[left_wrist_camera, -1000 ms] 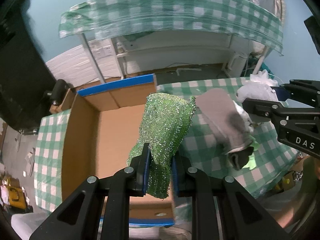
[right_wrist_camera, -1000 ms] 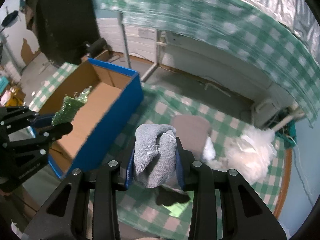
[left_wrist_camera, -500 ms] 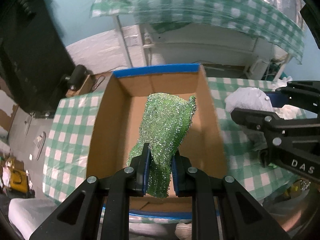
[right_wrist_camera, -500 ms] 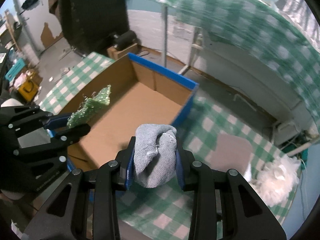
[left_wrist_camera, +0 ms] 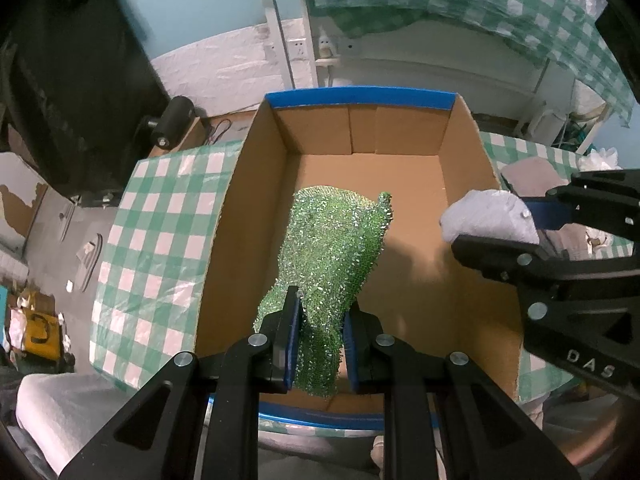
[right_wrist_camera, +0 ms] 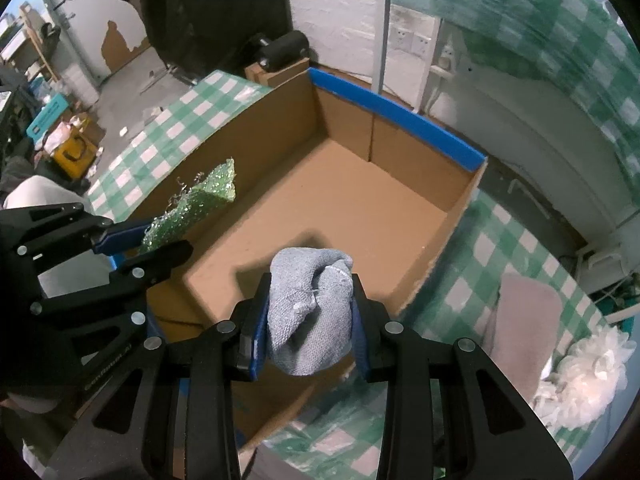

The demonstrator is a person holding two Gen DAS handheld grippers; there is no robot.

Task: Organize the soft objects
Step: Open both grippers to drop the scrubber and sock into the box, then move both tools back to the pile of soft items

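Observation:
My left gripper [left_wrist_camera: 318, 316] is shut on a sparkly green scrub cloth [left_wrist_camera: 336, 248] and holds it over the open cardboard box [left_wrist_camera: 248, 184] with blue-taped rims. It also shows in the right wrist view [right_wrist_camera: 136, 240], with the green cloth [right_wrist_camera: 196, 208] above the box's near left wall. My right gripper [right_wrist_camera: 308, 316] is shut on a balled grey cloth [right_wrist_camera: 310, 312] above the box's near right part [right_wrist_camera: 452, 224]; it shows in the left wrist view [left_wrist_camera: 492, 222]. The box floor is bare.
The box stands on a green-checked tablecloth [left_wrist_camera: 160, 224]. To its right lie a flat beige pad [right_wrist_camera: 524, 320] and a white fluffy puff [right_wrist_camera: 584, 384]. A second checked table [left_wrist_camera: 460, 4] stands behind. Floor clutter lies at the far left [right_wrist_camera: 68, 140].
Both grippers have moved left with their cloths, from beside the box and over the tablecloth to above the inside of the box. Their grips have not changed.

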